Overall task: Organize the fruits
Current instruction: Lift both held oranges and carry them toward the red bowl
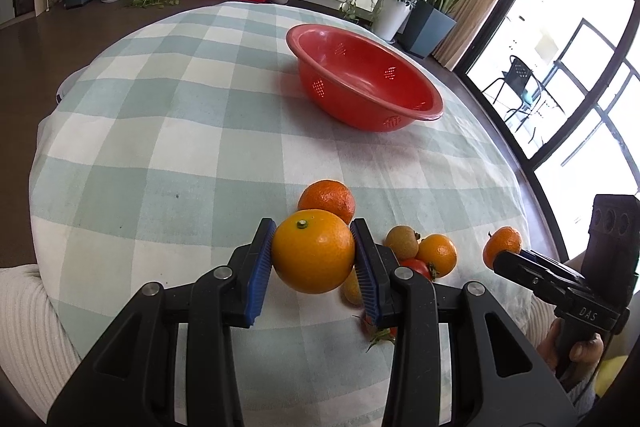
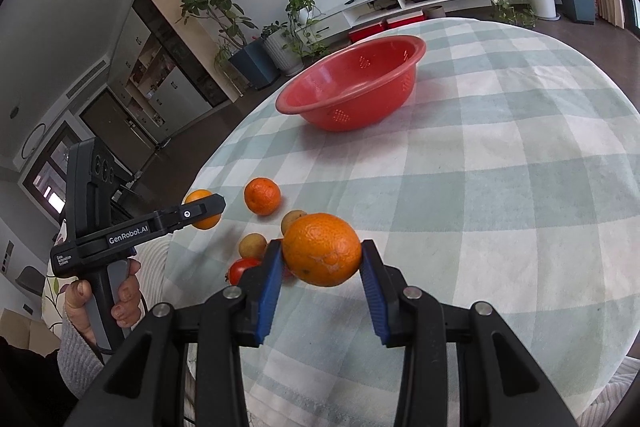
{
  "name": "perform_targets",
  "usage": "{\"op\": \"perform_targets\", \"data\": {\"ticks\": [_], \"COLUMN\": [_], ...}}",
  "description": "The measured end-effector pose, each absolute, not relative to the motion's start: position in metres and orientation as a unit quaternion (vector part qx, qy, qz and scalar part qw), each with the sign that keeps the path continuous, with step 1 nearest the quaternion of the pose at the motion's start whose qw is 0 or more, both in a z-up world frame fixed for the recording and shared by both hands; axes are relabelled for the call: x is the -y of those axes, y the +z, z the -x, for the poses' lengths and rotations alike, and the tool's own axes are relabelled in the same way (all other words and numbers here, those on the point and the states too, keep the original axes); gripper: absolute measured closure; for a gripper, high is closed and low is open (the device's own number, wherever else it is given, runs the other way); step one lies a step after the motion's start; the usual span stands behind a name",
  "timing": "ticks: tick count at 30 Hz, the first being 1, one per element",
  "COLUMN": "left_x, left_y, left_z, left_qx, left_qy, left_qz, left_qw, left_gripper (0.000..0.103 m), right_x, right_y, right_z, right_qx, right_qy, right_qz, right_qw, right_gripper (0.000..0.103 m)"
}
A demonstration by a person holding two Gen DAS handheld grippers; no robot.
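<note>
On the checked table, the red bowl (image 1: 362, 83) at twelve o'clock sits empty; each gripper's fingers clamp one orange, left gripper (image 1: 314, 253), right gripper (image 2: 322, 251); several fruits (image 1: 420, 251) remain loose.

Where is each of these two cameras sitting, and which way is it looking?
Left wrist: on the left gripper, looking along its fingers over an orange to the red colander; the person's right hand shows.
Right wrist: on the right gripper, clamping a mandarin; the left hand shows.
Shared: colander, checked tablecloth, loose fruit, each other's gripper.
</note>
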State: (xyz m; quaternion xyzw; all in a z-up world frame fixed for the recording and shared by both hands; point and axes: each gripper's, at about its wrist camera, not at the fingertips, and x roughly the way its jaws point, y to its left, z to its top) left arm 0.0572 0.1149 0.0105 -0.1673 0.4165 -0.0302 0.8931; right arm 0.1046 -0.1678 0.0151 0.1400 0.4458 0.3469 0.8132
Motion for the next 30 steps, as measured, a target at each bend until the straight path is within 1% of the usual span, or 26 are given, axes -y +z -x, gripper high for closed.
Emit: {"op": "perform_targets", "data": {"ticks": [16, 30], "left_x": [-0.104, -0.099], "left_y": [0.023, 0.048], "left_z": [-0.089, -0.132], "left_qx": [-0.413, -0.401], "left_qy": [-0.061, -0.082], "left_qz": [0.157, 0.138], "left_qw": [0.895, 0.902], "left_gripper": [0.067, 0.067], "right_x": [0.174, 0.158], "right_y": [0.024, 0.045], "right_z": [-0.132, -0.185], "right_qx": [-0.445, -0.426], "right_qy": [0.340, 0.347], "right_qz": [-0.154, -0.151], "right_qw": [0.814, 0.822], "right_gripper": [0.062, 0.062]}}
